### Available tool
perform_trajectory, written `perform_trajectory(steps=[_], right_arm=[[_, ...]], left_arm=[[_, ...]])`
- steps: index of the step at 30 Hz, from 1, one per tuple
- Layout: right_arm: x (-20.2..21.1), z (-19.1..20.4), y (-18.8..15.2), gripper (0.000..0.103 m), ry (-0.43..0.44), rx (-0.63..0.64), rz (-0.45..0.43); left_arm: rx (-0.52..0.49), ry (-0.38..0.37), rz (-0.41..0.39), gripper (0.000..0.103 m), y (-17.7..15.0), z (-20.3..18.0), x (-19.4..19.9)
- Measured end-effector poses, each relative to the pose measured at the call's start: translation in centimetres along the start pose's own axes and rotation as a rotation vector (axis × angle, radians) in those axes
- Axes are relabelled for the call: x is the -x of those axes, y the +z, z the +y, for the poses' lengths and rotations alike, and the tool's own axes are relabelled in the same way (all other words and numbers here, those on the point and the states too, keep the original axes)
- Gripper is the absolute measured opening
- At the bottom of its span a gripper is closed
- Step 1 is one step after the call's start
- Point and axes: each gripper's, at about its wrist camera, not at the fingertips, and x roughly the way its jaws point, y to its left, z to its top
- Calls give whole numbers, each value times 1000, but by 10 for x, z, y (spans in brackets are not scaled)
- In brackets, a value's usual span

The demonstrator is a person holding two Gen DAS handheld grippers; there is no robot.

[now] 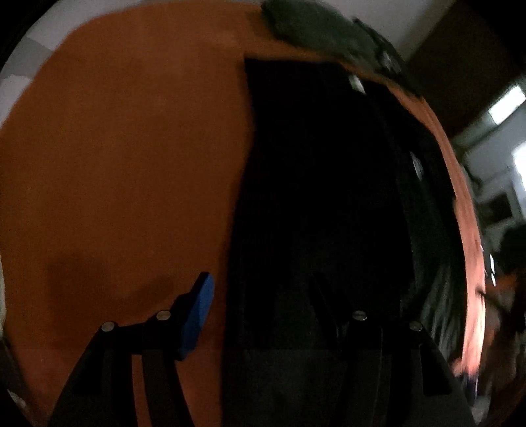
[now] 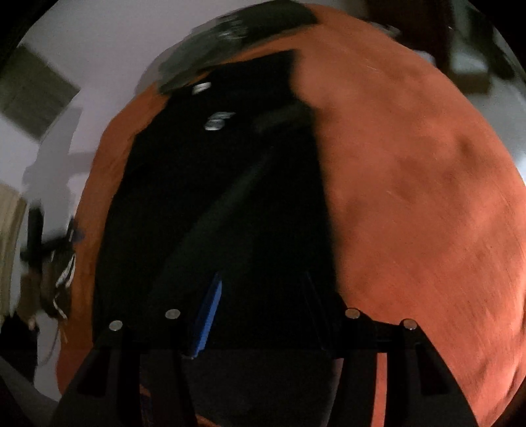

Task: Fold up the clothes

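Observation:
A black garment [image 1: 315, 197] lies flat on the orange table cover [image 1: 125, 157], with small white marks near its far end. My left gripper [image 1: 263, 312] is open just above the garment's near edge; its blue-padded left finger [image 1: 197, 315] is over the orange cover, the right finger is lost against the black cloth. In the right wrist view the same black garment [image 2: 223, 203] lies on the orange cover [image 2: 411, 197]. My right gripper [image 2: 259, 312] is open over the garment's near edge, its blue pad [image 2: 207, 318] showing.
A dark green-grey garment [image 1: 322, 29] lies at the table's far edge, also in the right wrist view [image 2: 223, 36]. White wall and floor surround the table. Dim room clutter shows at the right of the left wrist view.

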Motion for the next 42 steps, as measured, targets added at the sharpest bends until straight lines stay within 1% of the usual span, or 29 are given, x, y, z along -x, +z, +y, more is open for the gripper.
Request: perform_trajectory(steps=[2,3,4,6,8,10,13,15,16,17,18,19,21,23,24,25,27,29,31,33,34,35,36,38,40,41,42], right_arm=[[11,-19,-17,51,-7,-45,0],[14,-24,-24,51,-3,-56,15],[17,-28,-32,51,1,-67,29],[21,-38,-46,51,9,-88,61],[17,-47,-55,51,13,-104,109],[10,-43,-62,51,23,-95,164],[-1,-36,-68,51,26,-62,229],[-8,-36,-71,46,52,-83,263],[-11,-36,-72,39,68,-100,280],[-14,-37,-74,23,85,-118,297],[-18,-38,-76,13,99,-134,316],[-21,-39,-78,4,102,-143,332],[-14,-31,-75,4,61,-104,306],[7,-11,-65,4,-41,41,247],[15,1,-61,5,-74,119,221],[18,11,-58,5,-94,178,218],[1,15,-61,15,-72,191,327],[-11,10,-69,32,-71,185,374],[-15,-4,-78,39,-79,128,382],[-15,-14,-87,39,-55,59,393],[-15,-16,-93,39,-46,45,398],[-14,-16,-98,39,-44,43,401],[-14,-12,-102,39,-65,73,395],[-11,-2,-113,39,-135,146,363],[-11,3,-114,39,-172,164,314],[-10,6,-114,39,-191,169,281],[-7,9,-111,39,-211,165,225]], left_arm=[[-8,-66,96,62,-40,8,-4],[-11,-97,144,62,-58,11,-7],[-14,-114,182,61,-76,13,-9],[-7,-111,223,62,-101,18,-11],[20,-108,245,62,-120,24,-10],[49,-98,241,62,-133,30,-8],[78,-134,266,62,-149,32,-13],[80,-141,271,61,-154,28,-16],[79,-146,269,59,-156,25,-16],[81,-153,264,52,-161,22,-15],[89,-158,264,23,-164,20,-15],[111,-164,266,8,-165,21,-16],[165,-171,256,8,-162,26,-18],[181,-159,240,8,-161,29,-16],[190,-153,232,8,-160,30,-15],[196,-146,227,8,-160,31,-15],[202,-131,227,8,-161,31,-16],[212,-130,229,8,-161,32,-16],[222,-136,232,8,-160,32,-17],[222,-137,231,9,-161,33,-18],[223,-137,231,9,-160,34,-20],[226,-136,231,9,-159,37,-21],[228,-132,229,9,-160,41,-21],[232,-124,226,9,-161,48,-21],[237,-122,222,9,-162,51,-16],[242,-128,222,9,-161,51,-16],[250,-136,221,9,-161,51,-17]])
